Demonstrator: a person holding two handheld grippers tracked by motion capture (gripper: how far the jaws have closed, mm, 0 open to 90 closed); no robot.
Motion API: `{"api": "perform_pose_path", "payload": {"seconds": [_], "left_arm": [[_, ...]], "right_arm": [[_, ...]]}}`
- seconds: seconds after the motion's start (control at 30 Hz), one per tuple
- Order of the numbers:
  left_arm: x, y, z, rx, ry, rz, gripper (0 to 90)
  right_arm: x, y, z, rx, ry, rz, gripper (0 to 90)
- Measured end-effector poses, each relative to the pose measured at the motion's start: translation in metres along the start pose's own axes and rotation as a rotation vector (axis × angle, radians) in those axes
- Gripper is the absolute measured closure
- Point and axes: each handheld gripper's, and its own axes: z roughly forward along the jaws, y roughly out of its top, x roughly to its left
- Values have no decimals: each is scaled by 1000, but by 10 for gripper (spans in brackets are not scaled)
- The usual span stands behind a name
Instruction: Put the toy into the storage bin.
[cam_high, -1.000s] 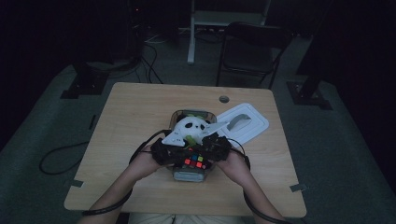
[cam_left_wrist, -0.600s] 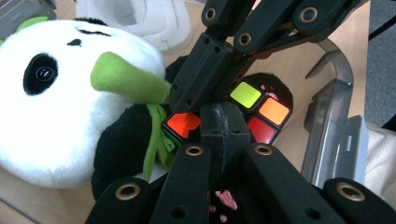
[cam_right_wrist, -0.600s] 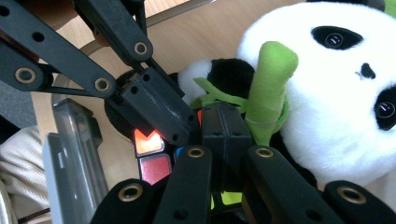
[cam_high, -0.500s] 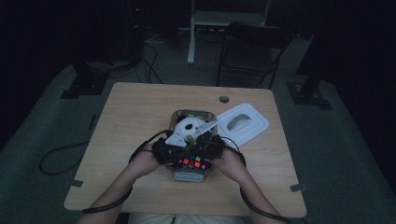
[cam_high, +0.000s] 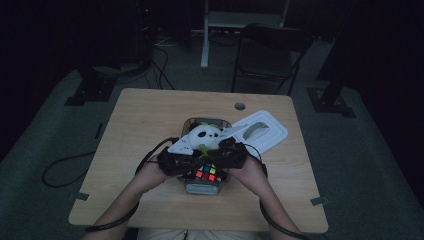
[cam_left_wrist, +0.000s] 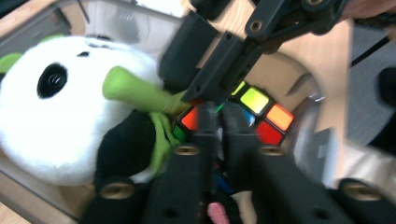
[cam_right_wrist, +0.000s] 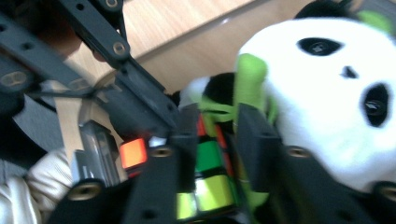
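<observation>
Plush panda (cam_high: 206, 135) and puzzle cube (cam_high: 209, 173) sit in the clear bin (cam_high: 202, 188) mid-frame on the worktop. Left tongs (cam_left_wrist: 215, 116) look nearly clenched, empty; right tongs (cam_right_wrist: 215, 122), just opening, straddle the cube. Lid (cam_high: 260, 131) not on yet.

No text, label, brand, number or sign could be read anywhere. The cube (cam_left_wrist: 254, 112) showed plain coloured squares without marks, and the plush panda (cam_left_wrist: 70, 107) bore no tag that could be made out (both gripper views were blurred by motion). The white lid (cam_high: 257, 132) and the clear box (cam_high: 202, 187) were too dim and small in the high view to show any print, and the wooden table (cam_high: 145, 120) carried no lettering that could be read.
</observation>
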Motion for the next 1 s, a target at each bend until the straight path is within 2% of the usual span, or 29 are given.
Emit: {"api": "perform_pose_path", "payload": {"seconds": [0.03,0.07,0.1,0.17,0.2,0.27,0.33,0.37,0.4,0.53,0.6,0.77,0.87,0.93,1.0], "left_arm": [[2,0,0,-5,-12,-12,759],[2,-1,0,-4,-17,-14,757],[3,-1,0,-1,0,-15,716],[3,-1,0,-1,0,-15,686],[5,0,0,-23,-1,-40,615],[7,0,-1,-25,6,-50,549],[11,-1,-3,-53,1,-87,427],[12,-1,-5,-60,4,-96,397],[14,-2,-6,-63,2,-101,356],[19,-5,-9,-73,37,-135,210],[21,-8,-11,-81,46,-143,198],[27,-17,-17,-86,61,-161,100],[30,-22,-21,-86,68,-170,89],[31,-25,-24,-69,96,-165,13],[32,-30,-27,-71,112,-167,13]], "right_arm": [[-3,-1,-3,-15,10,16,560],[-6,-2,-5,-28,7,35,500],[-7,-2,-6,-31,9,44,469],[-9,-3,-6,-38,19,57,450],[-11,-5,-7,-60,12,72,389],[-13,-6,-8,-76,16,84,328],[-13,-6,-9,-97,10,88,324],[-14,-7,-9,-87,25,89,300],[-14,-6,-8,-77,16,90,260],[-15,-9,-10,-90,1,105,214],[-17,-10,-12,-109,0,107,160],[-19,-15,-17,-128,-46,104,134],[-23,-18,-19,-127,-59,115,112],[-25,-21,-21,-135,-79,122,105],[-28,-24,-23,-138,-91,128,105]]}}
